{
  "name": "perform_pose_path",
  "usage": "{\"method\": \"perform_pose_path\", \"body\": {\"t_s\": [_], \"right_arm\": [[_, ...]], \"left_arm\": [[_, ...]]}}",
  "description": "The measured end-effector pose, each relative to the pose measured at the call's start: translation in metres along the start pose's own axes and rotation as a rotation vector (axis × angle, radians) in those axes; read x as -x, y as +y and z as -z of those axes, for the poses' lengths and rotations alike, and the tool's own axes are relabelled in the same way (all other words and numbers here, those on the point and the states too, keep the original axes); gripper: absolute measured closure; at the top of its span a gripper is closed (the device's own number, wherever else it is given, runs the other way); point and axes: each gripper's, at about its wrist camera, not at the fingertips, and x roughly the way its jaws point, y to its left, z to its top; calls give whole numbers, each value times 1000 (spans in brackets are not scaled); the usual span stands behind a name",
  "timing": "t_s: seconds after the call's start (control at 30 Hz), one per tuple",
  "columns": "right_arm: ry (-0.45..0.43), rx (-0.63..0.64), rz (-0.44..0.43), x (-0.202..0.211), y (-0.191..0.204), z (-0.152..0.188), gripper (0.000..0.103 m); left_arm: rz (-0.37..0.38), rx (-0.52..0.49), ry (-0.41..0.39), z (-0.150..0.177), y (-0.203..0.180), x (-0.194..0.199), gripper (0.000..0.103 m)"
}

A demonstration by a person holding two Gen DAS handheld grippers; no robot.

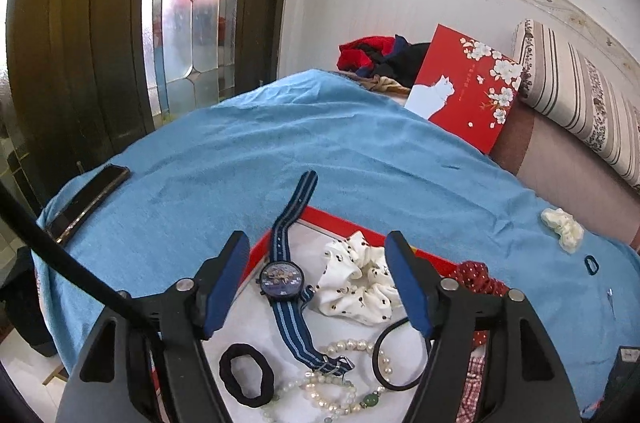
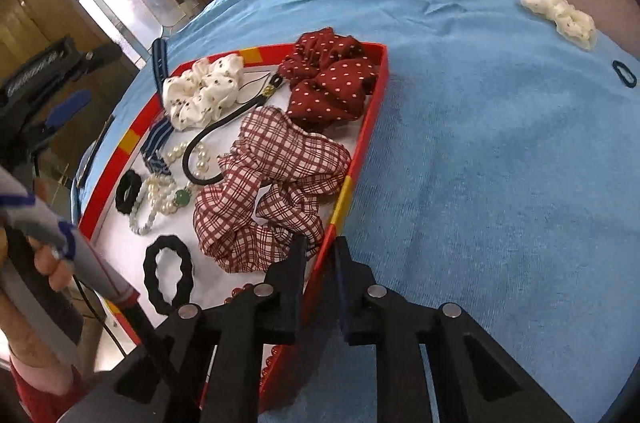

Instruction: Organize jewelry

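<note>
A red box [image 2: 370, 127] with a white floor lies on a blue towel [image 1: 280, 143]. In it are a blue striped watch [image 1: 282, 279], a white dotted scrunchie [image 1: 356, 277], pearl beads [image 1: 336, 383], black hair ties [image 1: 246, 375], a dark red dotted scrunchie [image 2: 332, 79] and a plaid scrunchie [image 2: 272, 191]. My left gripper [image 1: 318, 283] is open and empty above the watch. My right gripper [image 2: 320, 251] is shut on the box's right wall [image 2: 340, 211]. A cream scrunchie [image 2: 560, 17] and a small dark hair tie [image 2: 624, 73] lie on the towel outside the box.
A red lid with a white cat [image 1: 464, 87] leans at the back beside a striped cushion [image 1: 580, 95]. A dark flat case [image 1: 86, 199] lies at the towel's left edge. Clothes [image 1: 380, 57] are piled behind. A door [image 1: 80, 23] stands on the left.
</note>
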Motion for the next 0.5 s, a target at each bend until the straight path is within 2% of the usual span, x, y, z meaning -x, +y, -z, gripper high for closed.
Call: {"method": "perform_pose_path", "body": {"t_s": [0.03, 0.17, 0.2, 0.43, 0.5], "right_arm": [[-7, 8, 1, 2, 2, 0, 85], [-85, 22, -14, 30, 5, 3, 57], [-104, 28, -7, 37, 5, 4, 55], [-178, 54, 58, 82, -5, 26, 53], [-192, 86, 104, 92, -10, 36, 53]], "left_arm": [[-10, -1, -13, 0, -1, 3, 26], [-57, -22, -82, 0, -10, 19, 15], [-66, -27, -105, 1, -13, 25, 14], [-87, 0, -163, 7, -26, 60, 12], [-107, 4, -198, 11, -32, 79, 7]]}}
